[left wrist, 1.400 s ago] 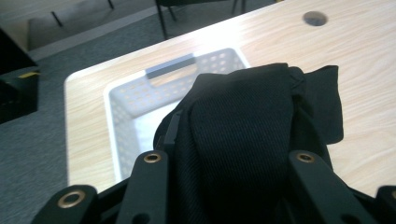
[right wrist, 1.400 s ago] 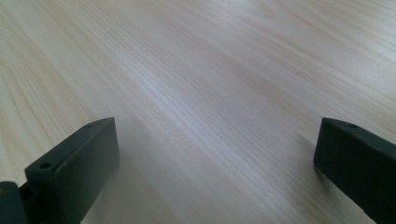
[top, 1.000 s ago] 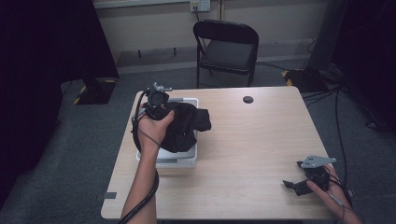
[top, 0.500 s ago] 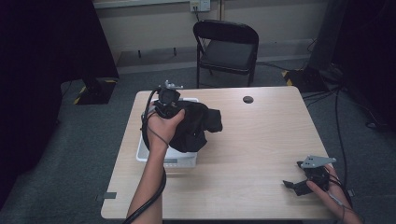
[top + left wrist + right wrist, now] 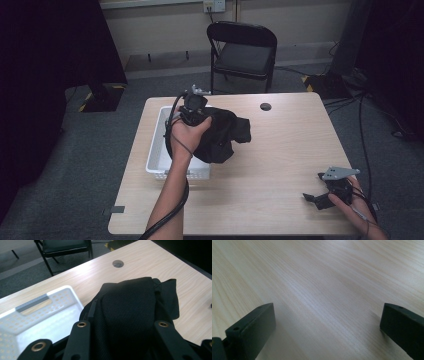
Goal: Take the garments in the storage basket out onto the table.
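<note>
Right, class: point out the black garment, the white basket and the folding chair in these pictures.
black garment [image 5: 225, 137]: high view, on the bunched cloth right of the hand.
white basket [image 5: 47, 300]: left gripper view, on its perforated end wall by the handle slot.
folding chair [image 5: 244, 57]: high view, on the seat.

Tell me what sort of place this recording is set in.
Probably a lab or office set up for recording, not a home: a plain wooden table with a cable grommet, a black folding chair on grey carpet, and cables on the floor beside dark curtains.
</note>
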The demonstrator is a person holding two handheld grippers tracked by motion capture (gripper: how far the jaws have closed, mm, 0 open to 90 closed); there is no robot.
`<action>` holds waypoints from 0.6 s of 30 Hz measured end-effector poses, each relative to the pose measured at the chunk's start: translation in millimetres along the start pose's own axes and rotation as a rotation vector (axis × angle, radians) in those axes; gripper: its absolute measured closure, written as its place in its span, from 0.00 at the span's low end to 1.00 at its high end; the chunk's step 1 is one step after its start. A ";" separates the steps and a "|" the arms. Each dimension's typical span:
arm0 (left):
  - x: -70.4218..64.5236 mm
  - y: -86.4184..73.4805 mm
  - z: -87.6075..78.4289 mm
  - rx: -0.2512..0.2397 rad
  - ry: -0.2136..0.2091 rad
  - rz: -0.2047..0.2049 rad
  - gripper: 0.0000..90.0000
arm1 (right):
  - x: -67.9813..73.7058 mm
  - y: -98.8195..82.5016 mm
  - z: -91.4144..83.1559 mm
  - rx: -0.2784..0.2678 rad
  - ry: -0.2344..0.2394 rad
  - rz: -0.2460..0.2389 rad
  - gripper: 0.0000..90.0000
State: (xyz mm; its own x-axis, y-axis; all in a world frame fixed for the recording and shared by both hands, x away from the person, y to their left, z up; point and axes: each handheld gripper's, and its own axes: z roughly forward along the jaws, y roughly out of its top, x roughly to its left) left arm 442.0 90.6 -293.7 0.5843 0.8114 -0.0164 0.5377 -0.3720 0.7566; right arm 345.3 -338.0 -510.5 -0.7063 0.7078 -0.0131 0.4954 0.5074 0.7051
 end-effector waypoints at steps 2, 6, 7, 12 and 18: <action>-2.8 0.6 3.2 -0.002 -0.010 0.000 0.73 | 0.0 0.0 0.0 0.000 0.000 0.000 0.00; -8.2 0.8 8.7 -0.003 -0.032 0.004 0.73 | 0.0 0.0 0.0 0.000 0.000 0.001 0.00; -9.8 0.9 10.0 -0.003 -0.035 0.007 0.73 | 0.0 0.0 0.0 0.000 0.000 0.000 0.00; -17.6 1.3 18.0 -0.007 -0.059 0.013 0.73 | 0.0 0.0 0.0 0.000 0.000 0.000 0.00; -27.7 2.5 27.3 -0.012 -0.082 0.022 0.73 | 0.0 0.0 0.0 0.000 0.000 0.000 0.00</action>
State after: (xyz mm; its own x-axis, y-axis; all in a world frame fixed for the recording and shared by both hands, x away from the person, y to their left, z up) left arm 443.8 54.9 -309.2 0.6441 0.7631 -0.0529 0.5170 -0.3833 0.7654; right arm 345.2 -338.1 -510.5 -0.7064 0.7077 -0.0133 0.4953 0.5076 0.7050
